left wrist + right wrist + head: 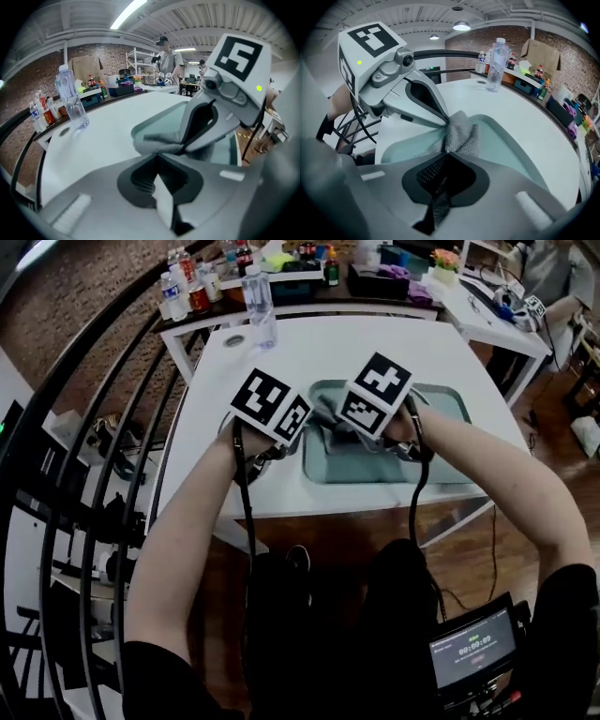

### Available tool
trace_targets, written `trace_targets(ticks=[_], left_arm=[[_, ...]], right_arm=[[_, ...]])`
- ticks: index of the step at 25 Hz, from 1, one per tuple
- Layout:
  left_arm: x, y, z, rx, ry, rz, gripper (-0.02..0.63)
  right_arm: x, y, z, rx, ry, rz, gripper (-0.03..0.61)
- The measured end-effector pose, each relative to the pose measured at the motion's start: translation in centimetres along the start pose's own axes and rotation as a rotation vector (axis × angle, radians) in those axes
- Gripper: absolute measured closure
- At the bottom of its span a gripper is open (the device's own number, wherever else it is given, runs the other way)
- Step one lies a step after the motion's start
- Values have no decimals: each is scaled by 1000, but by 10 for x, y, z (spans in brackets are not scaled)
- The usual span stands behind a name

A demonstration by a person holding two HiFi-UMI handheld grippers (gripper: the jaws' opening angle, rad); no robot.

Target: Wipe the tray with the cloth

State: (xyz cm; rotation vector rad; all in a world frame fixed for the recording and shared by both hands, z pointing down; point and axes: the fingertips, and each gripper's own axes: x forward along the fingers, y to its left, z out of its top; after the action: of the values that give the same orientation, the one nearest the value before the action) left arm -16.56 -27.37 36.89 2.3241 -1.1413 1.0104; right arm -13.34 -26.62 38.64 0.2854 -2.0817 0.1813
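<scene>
With my left gripper (157, 151) and right gripper (447, 154) both clenched on the cloth (461, 135) mid-frame, I'd press it flat and sweep across the tray (450, 460).

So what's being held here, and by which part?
The cloth, bunched over the tray. Both grippers are shut on it: the right gripper on a fold running through its jaws, the left gripper on an edge close by.
</scene>
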Motion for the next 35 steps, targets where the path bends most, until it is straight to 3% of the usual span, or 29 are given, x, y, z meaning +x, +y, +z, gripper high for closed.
trace_targets(ticks=[4,8,12,14,17,20,24,26,30,35], left_arm=[[1,-1,4,-30,-18,-2,594],[2,-3,5,-32,-16,13,594],[7,0,-15,68,79,71,592],[8,4,-17,106,61,111,592],[8,10,-13,73,7,135,591],[-2,12,-16,17,-22,83,592],[-15,-9,-19,-92,-35,-87,591],[-18,-23,-19,-107,-25,-136,585],[-18,-37,-21,-82,23,-136,549],[-14,-35,-26,-47,56,-119,563]], right_arm=[[11,16,22,-50,-20,40,568],[10,15,19,-58,-28,39,568],[-9,-3,-14,-23,-11,10,568],[-22,-16,-39,21,-1,5,568],[-48,-43,-82,94,13,-32,568],[-68,-68,-124,156,30,-82,568],[-88,-91,-169,232,42,-128,568],[-98,-96,-183,256,44,-139,568],[-107,-96,-188,268,35,-128,568],[-80,-68,-151,207,15,-71,568]])
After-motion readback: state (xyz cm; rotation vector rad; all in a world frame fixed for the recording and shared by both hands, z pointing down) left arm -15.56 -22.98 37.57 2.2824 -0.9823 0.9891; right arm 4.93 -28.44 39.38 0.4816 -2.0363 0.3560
